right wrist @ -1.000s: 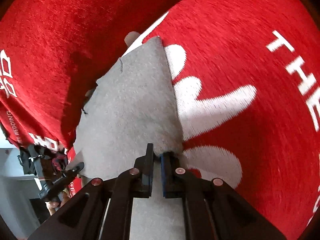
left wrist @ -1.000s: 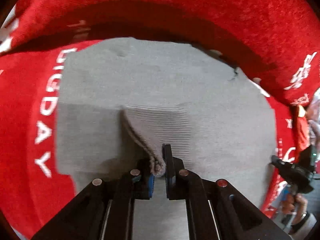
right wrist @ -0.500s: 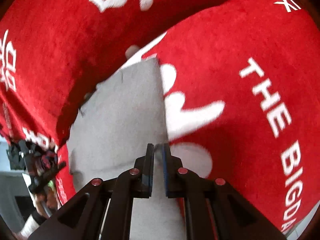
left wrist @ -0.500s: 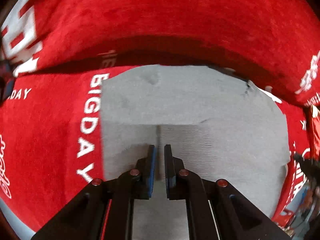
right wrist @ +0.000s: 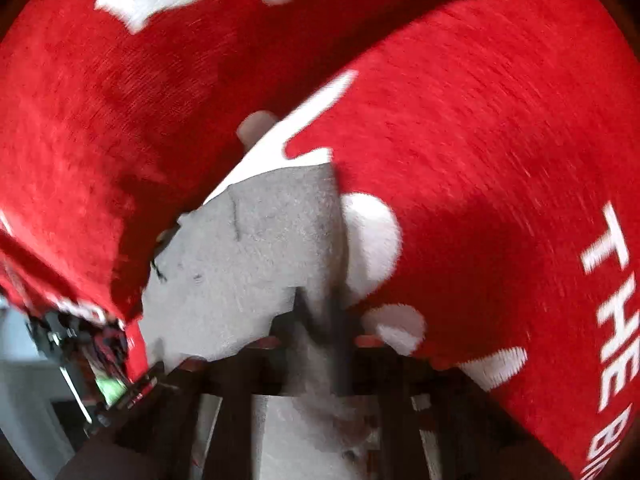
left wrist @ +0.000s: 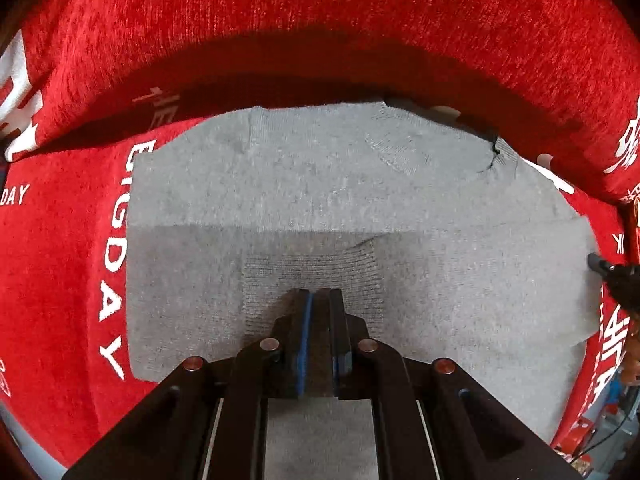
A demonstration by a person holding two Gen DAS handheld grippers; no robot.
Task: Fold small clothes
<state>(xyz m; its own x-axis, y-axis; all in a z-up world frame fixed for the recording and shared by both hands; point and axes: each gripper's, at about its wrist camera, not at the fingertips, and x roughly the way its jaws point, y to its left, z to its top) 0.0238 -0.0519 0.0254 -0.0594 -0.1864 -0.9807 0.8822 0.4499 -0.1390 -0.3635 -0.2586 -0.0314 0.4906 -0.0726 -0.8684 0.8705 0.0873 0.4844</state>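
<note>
My left gripper (left wrist: 319, 300) hovers narrowly parted, holding nothing, over the grey knit garment (left wrist: 400, 208) spread ahead on red cloth (left wrist: 320, 32). My right gripper (right wrist: 320, 312) is blurred; I cannot tell its grip.

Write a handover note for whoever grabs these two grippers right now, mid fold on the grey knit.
Left gripper: narrowly parted, holding nothing, low over the ribbed cuff.
Right gripper: blurred; state unclear, at the garment's edge.
Small grey knitted sweater lies flat on the red plush cloth with white lettering.
Done: sleeve folded across the body, cuff lying mid-garment.
Left: remaining folds; check the right side first.
</note>
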